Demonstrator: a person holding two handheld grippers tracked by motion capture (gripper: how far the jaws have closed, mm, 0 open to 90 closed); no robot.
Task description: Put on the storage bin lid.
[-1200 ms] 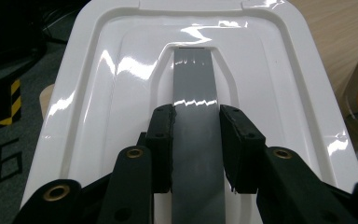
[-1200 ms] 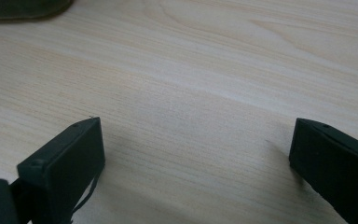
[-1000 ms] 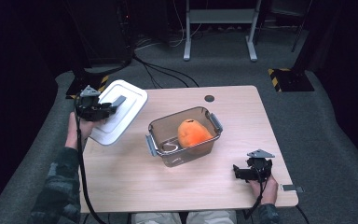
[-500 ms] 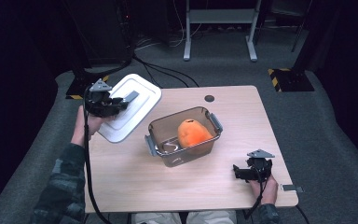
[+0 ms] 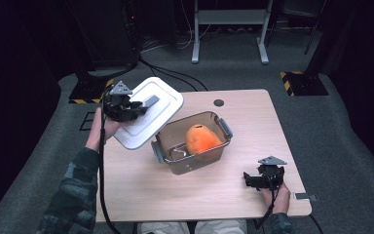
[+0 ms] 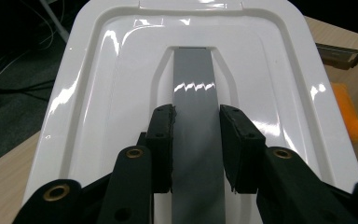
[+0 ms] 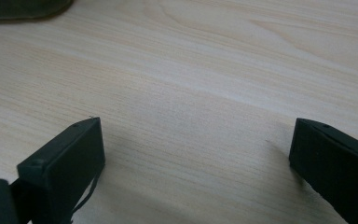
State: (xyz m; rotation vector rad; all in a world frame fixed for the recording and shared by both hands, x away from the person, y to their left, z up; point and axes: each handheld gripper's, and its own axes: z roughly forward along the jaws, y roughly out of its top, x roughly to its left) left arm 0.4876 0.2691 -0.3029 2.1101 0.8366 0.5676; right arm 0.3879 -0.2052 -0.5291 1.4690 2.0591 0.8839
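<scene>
while the left gripper (image 5: 126, 105) pinches the lid (image 5: 151, 119) by its grey strap (image 6: 196, 140), level it over the tub (image 5: 190, 144) at centre frame; right gripper (image 5: 263, 179) jaws spread.

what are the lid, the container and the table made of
Lid: looks like glossy white plastic, with bright glare streaks; its grey handle strip is shiny too. Container: clear brownish plastic or glass, contents show through. Table: pale wood or wood-look laminate, matte grain lines.
</scene>
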